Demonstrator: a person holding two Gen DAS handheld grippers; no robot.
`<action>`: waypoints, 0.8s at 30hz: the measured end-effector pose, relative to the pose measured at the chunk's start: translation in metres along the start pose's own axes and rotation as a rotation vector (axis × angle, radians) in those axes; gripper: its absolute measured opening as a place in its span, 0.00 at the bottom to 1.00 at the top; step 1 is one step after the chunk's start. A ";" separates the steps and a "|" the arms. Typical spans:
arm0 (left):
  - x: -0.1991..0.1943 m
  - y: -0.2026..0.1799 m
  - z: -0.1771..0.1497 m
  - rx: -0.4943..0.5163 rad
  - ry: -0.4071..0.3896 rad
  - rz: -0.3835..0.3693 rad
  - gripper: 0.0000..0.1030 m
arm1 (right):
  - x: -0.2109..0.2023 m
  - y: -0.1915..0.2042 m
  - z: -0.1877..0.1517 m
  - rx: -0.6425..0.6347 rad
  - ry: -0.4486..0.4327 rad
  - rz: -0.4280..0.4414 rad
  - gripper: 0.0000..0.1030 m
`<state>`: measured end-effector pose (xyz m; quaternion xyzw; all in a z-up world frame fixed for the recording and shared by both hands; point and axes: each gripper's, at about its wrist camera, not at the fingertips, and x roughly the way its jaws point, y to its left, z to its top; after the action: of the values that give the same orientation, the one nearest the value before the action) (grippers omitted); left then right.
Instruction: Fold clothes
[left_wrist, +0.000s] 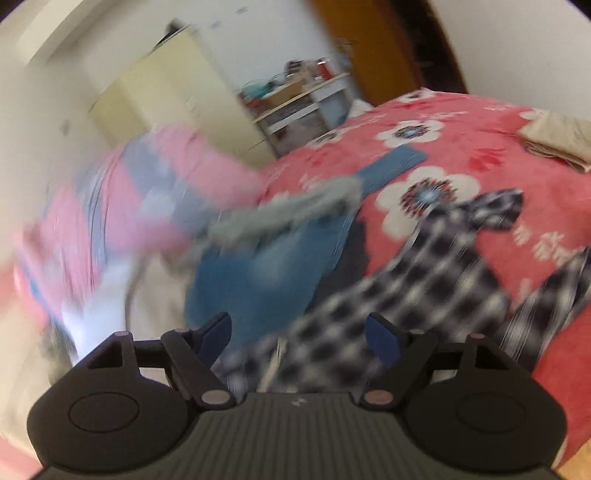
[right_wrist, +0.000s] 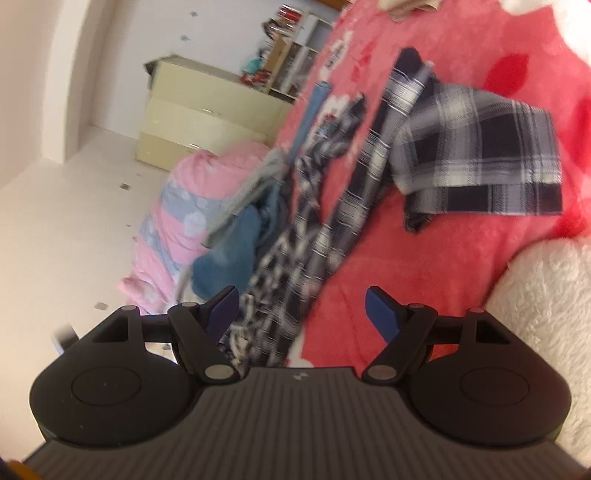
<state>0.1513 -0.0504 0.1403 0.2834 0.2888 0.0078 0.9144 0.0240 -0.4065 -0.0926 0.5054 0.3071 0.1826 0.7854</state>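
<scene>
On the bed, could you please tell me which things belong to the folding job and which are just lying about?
For the job:
plaid shirt
blue garment
grey garment

Lying about:
pink bundle
dresser
shelf
beige cloth

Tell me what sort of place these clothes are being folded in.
Most likely a home bedroom. A bed with a red floral blanket holds the plaid shirt, a cream chest of drawers stands against the wall, and a cluttered white shelf unit stands beyond it.
</scene>
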 end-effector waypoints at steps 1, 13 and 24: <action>-0.013 -0.009 0.020 -0.002 -0.029 -0.010 0.79 | 0.002 0.001 -0.001 0.004 0.010 -0.016 0.74; -0.092 -0.048 0.085 -0.201 -0.043 -0.314 0.79 | -0.009 0.034 -0.016 -0.036 0.000 -0.077 0.74; 0.005 -0.025 -0.072 -0.185 0.085 -0.374 0.82 | -0.025 0.017 0.007 -0.150 -0.154 -0.236 0.74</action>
<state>0.1139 -0.0333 0.0766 0.1392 0.3728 -0.1237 0.9090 0.0107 -0.4194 -0.0674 0.4185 0.2888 0.0724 0.8580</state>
